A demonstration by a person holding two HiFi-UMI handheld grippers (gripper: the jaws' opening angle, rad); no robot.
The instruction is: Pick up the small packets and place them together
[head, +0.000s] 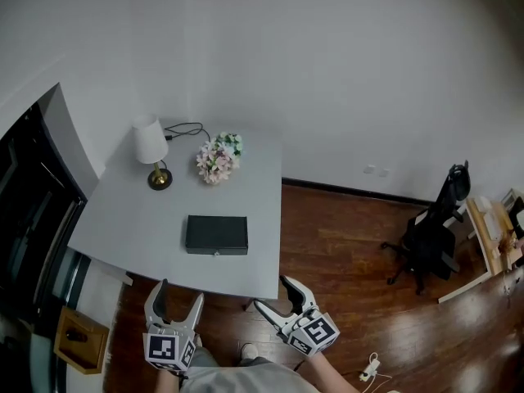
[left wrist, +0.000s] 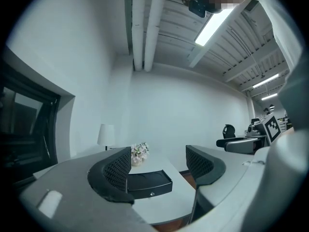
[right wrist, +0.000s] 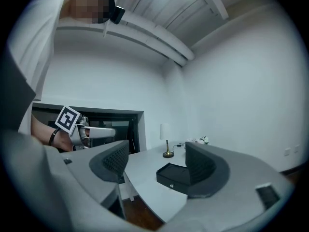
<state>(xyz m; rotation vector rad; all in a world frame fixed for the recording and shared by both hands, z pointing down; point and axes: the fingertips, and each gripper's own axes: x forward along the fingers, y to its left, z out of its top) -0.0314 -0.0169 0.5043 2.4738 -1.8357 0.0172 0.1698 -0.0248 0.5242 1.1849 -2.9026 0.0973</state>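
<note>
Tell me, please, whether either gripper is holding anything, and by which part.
Nothing is held: the left gripper and the right gripper are both open and empty.

Beyond the fingers [head: 158, 297], a black box [head: 216, 234] on a pale grey table [head: 123, 219]; farther off, a white lamp [head: 151, 142] with what looks like a brass base, and pink-and-white flowers [head: 218, 157]. Black-and-white square markers pattern the left gripper [head: 180, 291] and the right gripper [head: 273, 292].

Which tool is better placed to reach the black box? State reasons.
Left, probably. The left tool points straight at the black box, framing it between open jaws; the right tool, also open, sits out at the corner of the table.
</note>
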